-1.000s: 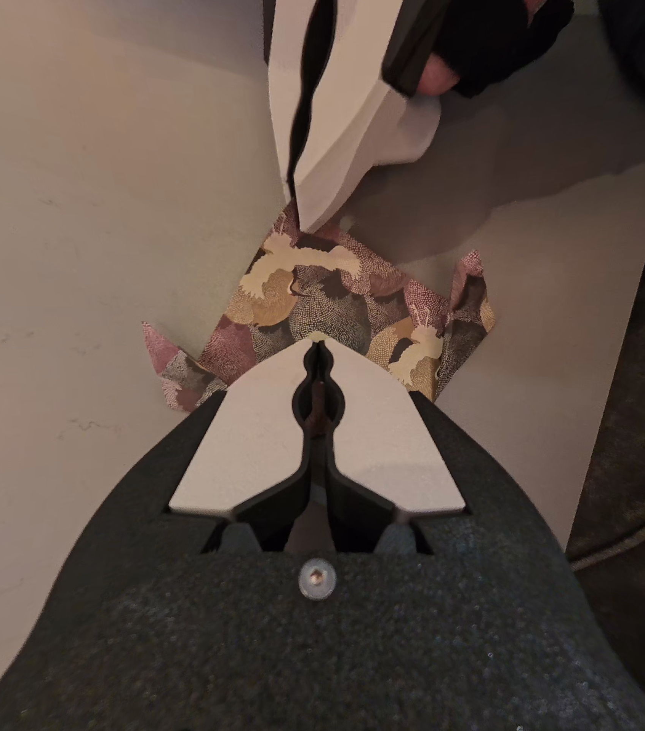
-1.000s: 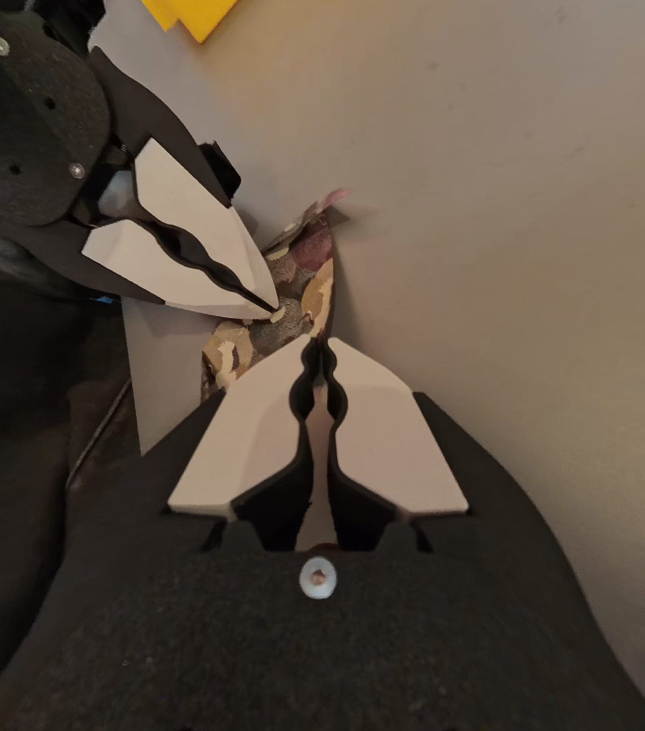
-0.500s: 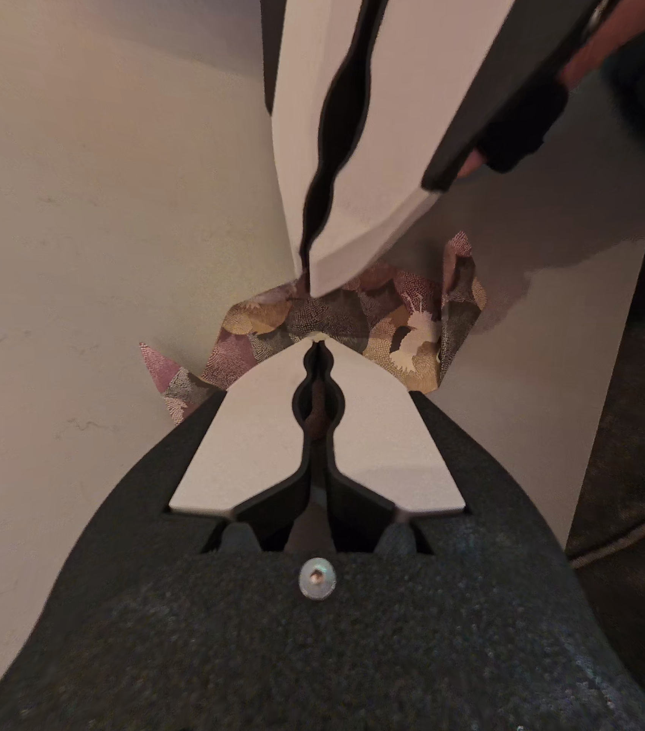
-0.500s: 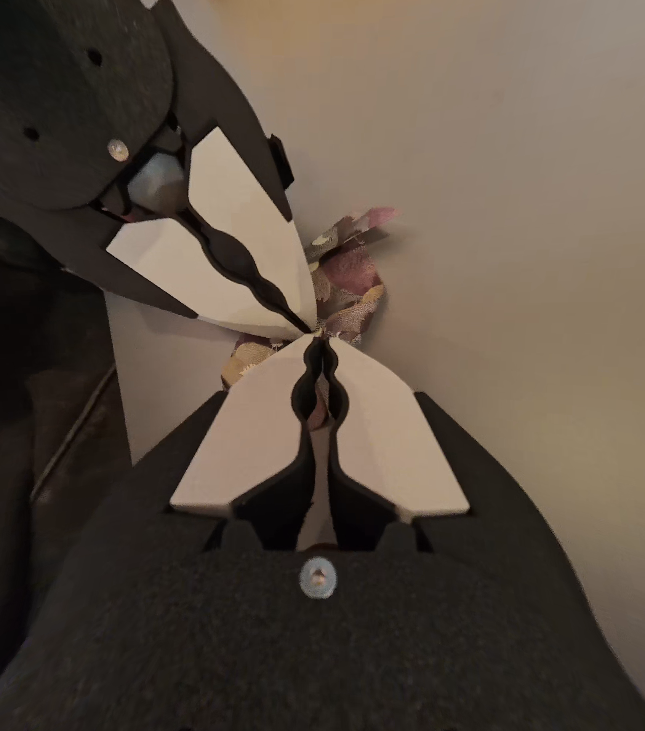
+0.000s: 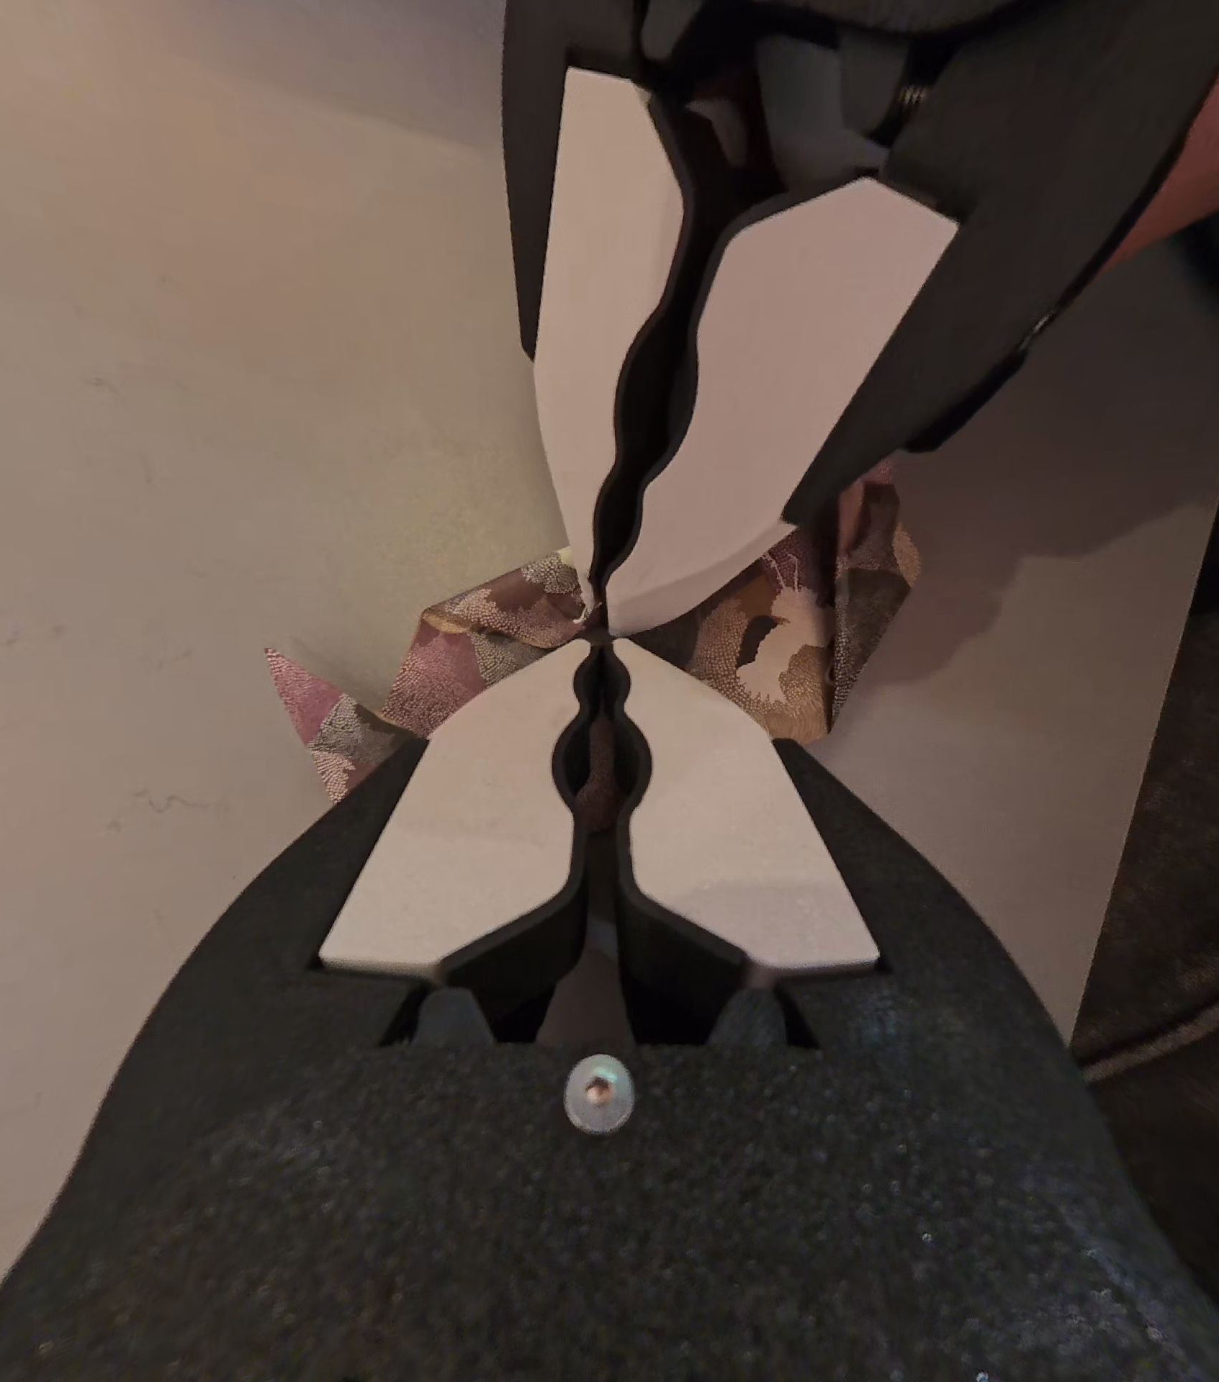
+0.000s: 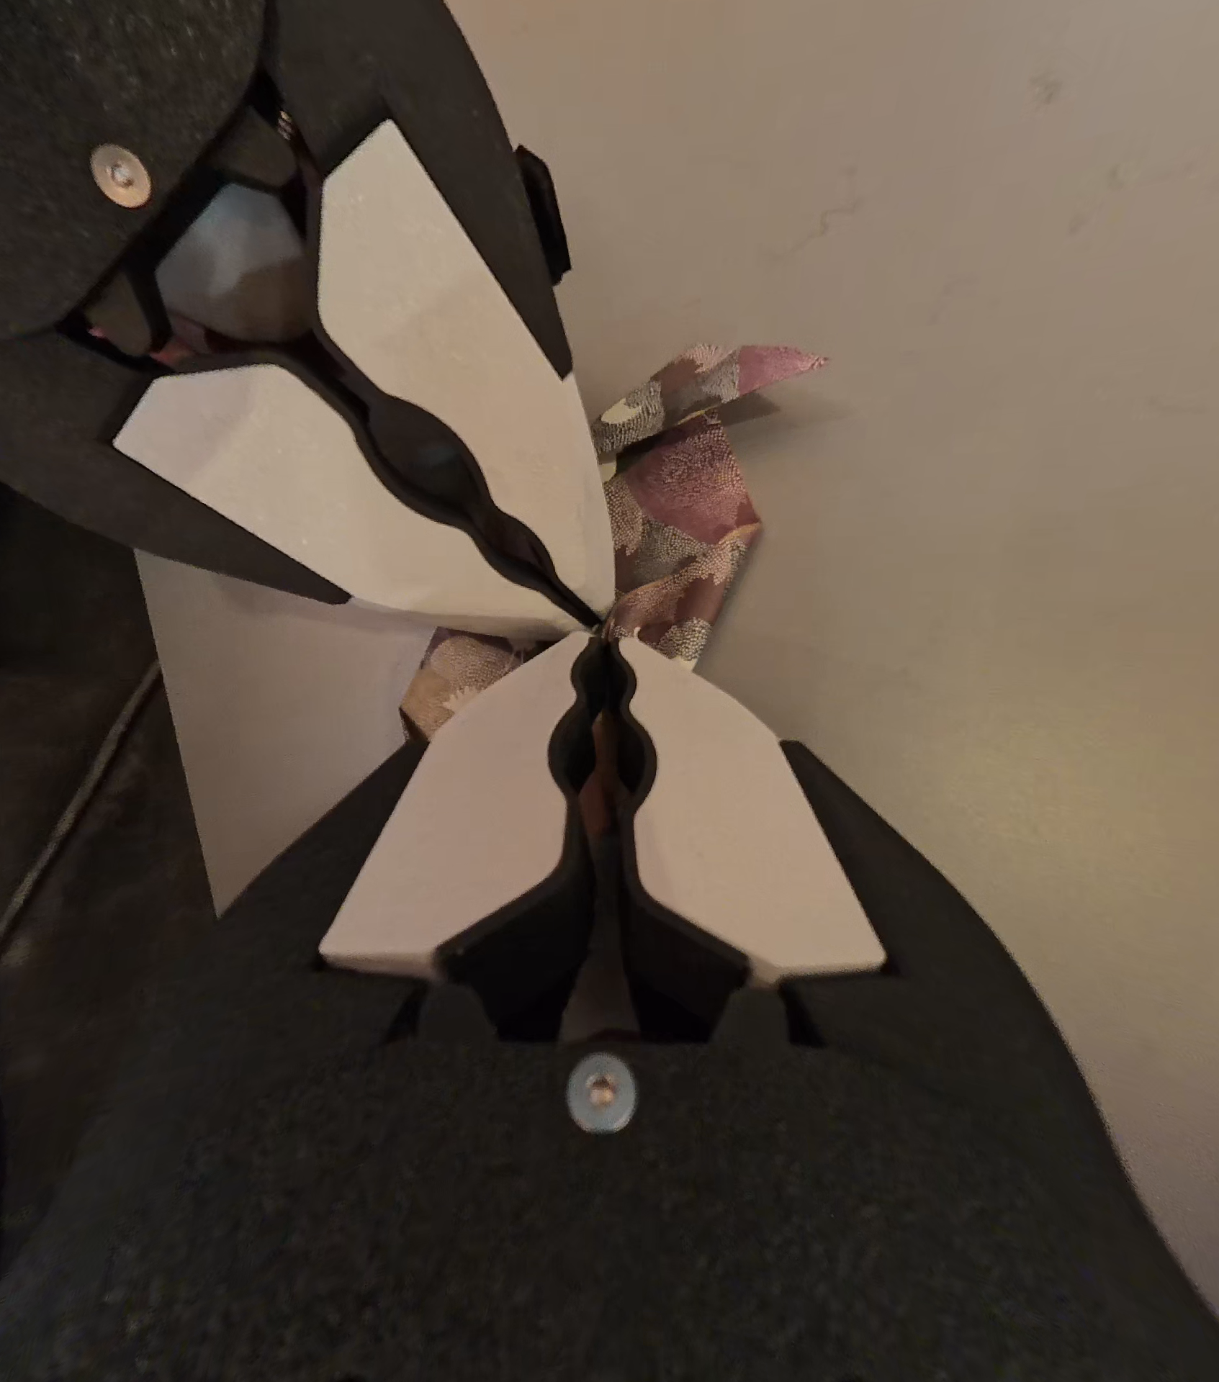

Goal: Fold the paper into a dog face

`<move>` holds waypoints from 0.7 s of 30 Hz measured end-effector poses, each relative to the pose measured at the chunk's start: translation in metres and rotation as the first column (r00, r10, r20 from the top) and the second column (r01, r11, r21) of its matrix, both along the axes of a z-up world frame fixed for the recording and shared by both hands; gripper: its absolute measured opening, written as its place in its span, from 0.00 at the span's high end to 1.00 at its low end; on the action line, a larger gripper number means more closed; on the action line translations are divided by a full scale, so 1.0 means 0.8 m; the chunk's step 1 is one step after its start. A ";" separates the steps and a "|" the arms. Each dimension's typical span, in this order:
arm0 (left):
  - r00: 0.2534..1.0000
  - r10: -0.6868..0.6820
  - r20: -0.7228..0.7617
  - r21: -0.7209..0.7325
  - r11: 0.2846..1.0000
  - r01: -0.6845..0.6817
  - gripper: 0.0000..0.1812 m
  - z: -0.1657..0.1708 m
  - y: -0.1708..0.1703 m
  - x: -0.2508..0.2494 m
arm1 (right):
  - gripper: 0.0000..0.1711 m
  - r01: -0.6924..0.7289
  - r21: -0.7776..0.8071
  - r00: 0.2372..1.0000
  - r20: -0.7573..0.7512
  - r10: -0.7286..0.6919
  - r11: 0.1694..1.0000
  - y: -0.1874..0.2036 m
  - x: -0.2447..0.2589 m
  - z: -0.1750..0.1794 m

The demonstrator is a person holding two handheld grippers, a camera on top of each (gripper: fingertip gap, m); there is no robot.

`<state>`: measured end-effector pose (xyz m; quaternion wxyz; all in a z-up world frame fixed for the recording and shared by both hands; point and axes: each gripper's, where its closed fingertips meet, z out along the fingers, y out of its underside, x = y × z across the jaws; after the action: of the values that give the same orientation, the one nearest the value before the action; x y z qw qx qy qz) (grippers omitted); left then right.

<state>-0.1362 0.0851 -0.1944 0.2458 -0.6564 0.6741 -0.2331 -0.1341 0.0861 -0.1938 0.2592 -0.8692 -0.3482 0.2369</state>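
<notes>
On pale table (image 5: 142, 374), both closed hand-held grippers (image 5: 600, 649) (image 6: 602, 649) meet at patterned paper (image 5: 763, 643).

1. The right tool (image 6: 602, 649) has its jaws pressed together, tips on the patterned paper (image 6: 681, 508).
2. The left tool (image 6: 595, 615) meets it tip to tip (also closed).
3. The paper lies crumpled on the pale desk (image 6: 1003, 449).

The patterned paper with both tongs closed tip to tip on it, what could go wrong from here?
1. The left tongs and right tongs meet almost at one spot on the paper, so pulling apart could tear it.
2. The paper lies near the table edge; a tug might drag it off.
3. The tongs hide the crease, so it may fold crooked.
</notes>
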 end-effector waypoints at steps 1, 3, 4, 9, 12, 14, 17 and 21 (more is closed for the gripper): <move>1.000 0.001 0.001 -0.003 1.000 -0.001 1.00 0.000 0.000 0.000 | 1.00 0.001 -0.001 1.000 -0.003 -0.001 1.000 0.000 0.000 0.000; 1.000 0.004 0.002 -0.015 1.000 -0.004 1.00 0.000 0.000 0.000 | 1.00 0.002 0.004 1.000 0.002 -0.002 1.000 0.000 0.000 0.000; 1.000 0.001 -0.003 -0.024 1.000 -0.001 0.99 0.000 -0.002 0.000 | 1.00 0.000 0.009 1.000 0.008 0.000 1.000 0.000 0.000 0.000; 0.999 0.026 -0.028 -0.016 1.000 -0.026 0.96 0.005 0.005 -0.008 | 1.00 -0.007 0.039 0.998 0.055 0.005 0.999 0.000 0.000 0.000; 1.000 0.029 0.005 -0.017 0.999 -0.029 0.98 0.015 0.008 -0.004 | 1.00 -0.009 0.044 0.998 0.057 0.006 0.999 0.000 0.000 0.000; 0.999 0.037 0.027 -0.013 0.999 -0.036 1.00 0.021 0.011 -0.001 | 1.00 -0.024 0.060 0.998 0.065 0.020 0.998 0.000 0.000 0.000; 0.998 0.055 0.015 0.009 0.998 -0.055 1.00 0.022 0.021 0.004 | 1.00 -0.032 0.085 0.997 0.072 0.026 0.996 0.000 0.000 0.000; 0.999 0.049 -0.018 0.030 0.998 -0.048 1.00 0.017 0.027 0.017 | 0.99 -0.033 0.083 0.997 0.074 0.026 0.996 -0.001 -0.001 0.000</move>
<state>-0.1224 0.1069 -0.1808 0.2546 -0.6710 0.6637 -0.2107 -0.1347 0.0851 -0.1941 0.2790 -0.8603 -0.3798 0.1942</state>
